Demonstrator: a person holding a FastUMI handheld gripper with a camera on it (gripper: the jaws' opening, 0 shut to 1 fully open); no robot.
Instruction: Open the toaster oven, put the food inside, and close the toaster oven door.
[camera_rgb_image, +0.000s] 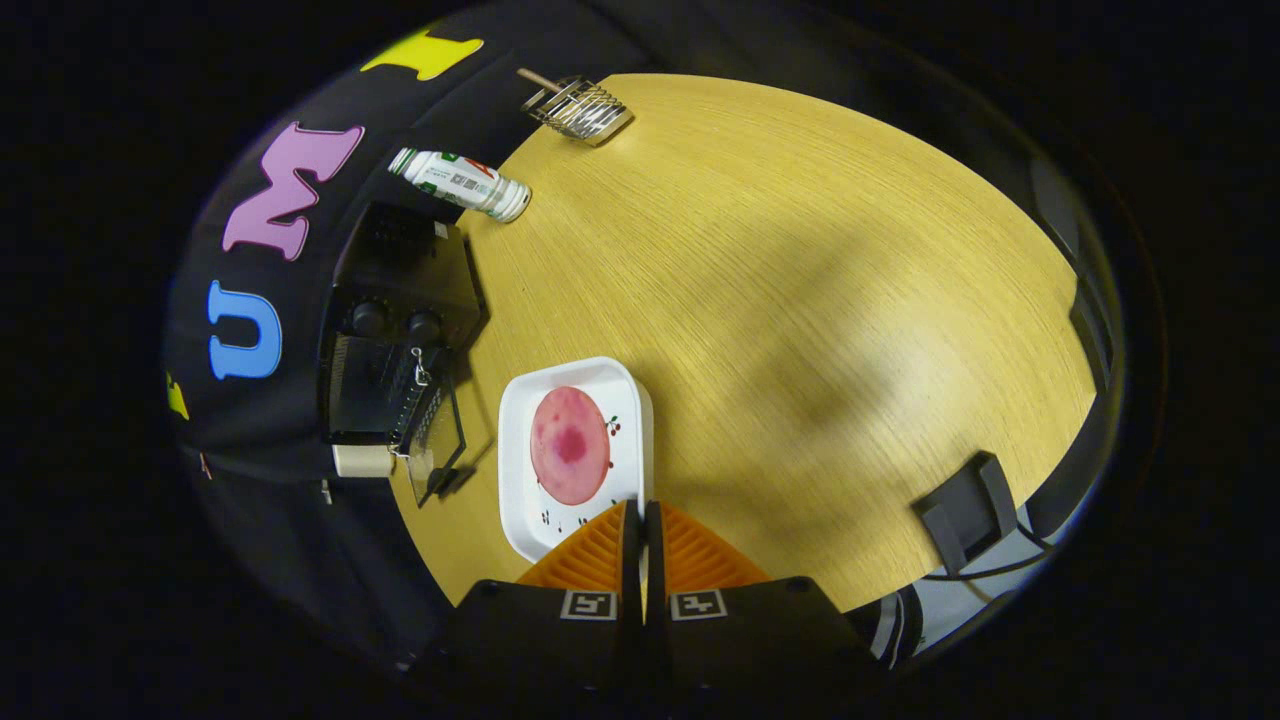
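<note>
My tongs (642, 515) sit at the bottom centre of the frame, clenched, their two fingers pressed nearly together with nothing between them. Each finger's mount carries a small square black-and-white marker, not writing I can read.

Just ahead of the fingertips, lower centre-left, lies the white tray (522, 470), a rounded rectangle with tiny cherry prints on it. On it rests the food (569, 445), a flat round pink slice with a darker blotch in the middle (it looks like ham or something similar). The near end of the tray reaches my fingertips; whether they touch its rim I cannot tell.

Left of the tray, at mid-left of the frame, stands the toaster oven (400, 330), black, with two knobs on its face. Its glass door (435, 440) hangs open, swung toward the tray.

Further up, in the upper left, a white bottle (462, 182) lies on its side on the bench (800, 280); its label has green and red print, too small to read. Beyond it, near the top centre, is a wire rack (580, 107) with a wooden handle.

At lower right a dark bracket (965, 510) sits at the bench edge.
</note>
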